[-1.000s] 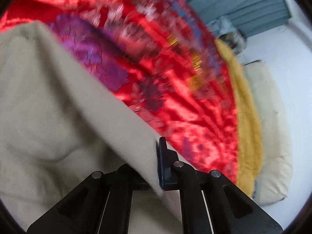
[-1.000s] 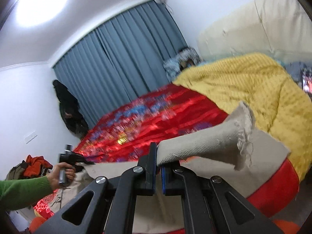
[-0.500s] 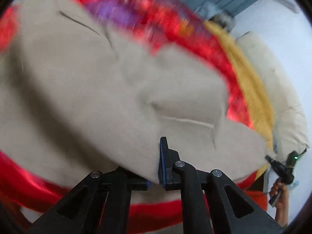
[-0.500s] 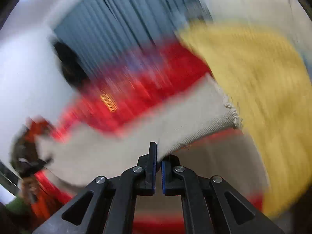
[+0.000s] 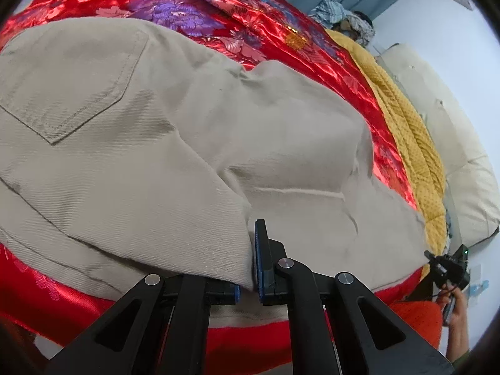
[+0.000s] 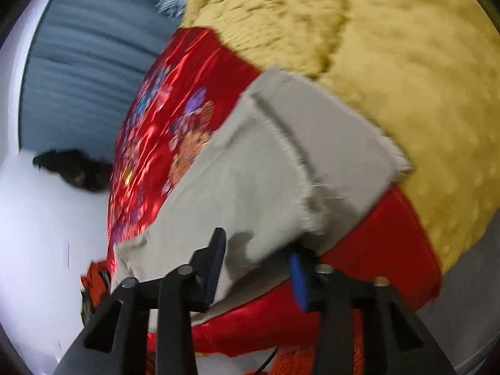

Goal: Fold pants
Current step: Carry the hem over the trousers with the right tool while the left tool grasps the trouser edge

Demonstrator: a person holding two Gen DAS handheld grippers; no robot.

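Left tongs [image 5: 253, 262] are clenched on a fold of the beige pants [image 5: 150, 143] at the seat end, where the back pocket [image 5: 72, 81] shows, while the right tongs [image 6: 256, 268] stand released with the frayed leg hems [image 6: 315, 162] lying just ahead of their parted fingers. The pants lie lengthwise along the near edge of the red bedspread [image 5: 243, 31], so their long axis runs from one tong to the other. Only the right wrist view shows both hems stacked beside the yellow blanket [image 6: 390, 47]; only the left view shows the waist end.

A home bedroom: red floral bedspread [image 5: 281, 40], yellow blanket [image 6: 406, 62], and blue curtains [image 6: 87, 31].
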